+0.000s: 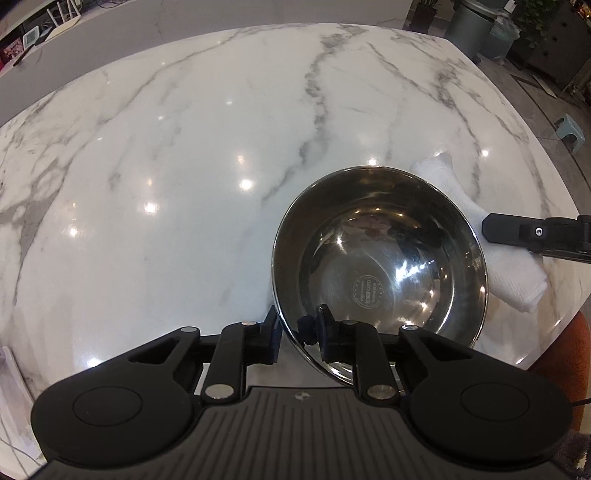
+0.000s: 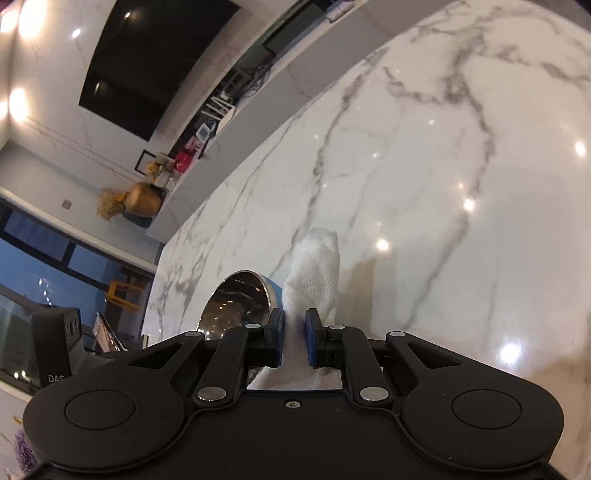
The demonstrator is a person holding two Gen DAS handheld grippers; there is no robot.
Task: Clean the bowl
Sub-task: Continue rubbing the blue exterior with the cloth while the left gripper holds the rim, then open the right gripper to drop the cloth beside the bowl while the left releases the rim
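Note:
A shiny steel bowl (image 1: 380,254) sits on the white marble table (image 1: 184,166). My left gripper (image 1: 297,334) is shut on the bowl's near rim, one finger outside and one inside. A folded white cloth (image 1: 513,266) lies just right of the bowl. In the right wrist view my right gripper (image 2: 294,341) is closed on the cloth (image 2: 317,273), which sticks out ahead between the jaws. The bowl (image 2: 236,306) shows to its left. The right gripper's finger (image 1: 535,232) also shows over the cloth in the left wrist view.
The table's right edge (image 1: 554,325) runs close to the cloth, with an orange chair (image 1: 569,354) below it. A grey counter (image 2: 221,162) lies beyond the far table edge. A grey bin (image 1: 476,26) and plants stand on the floor behind.

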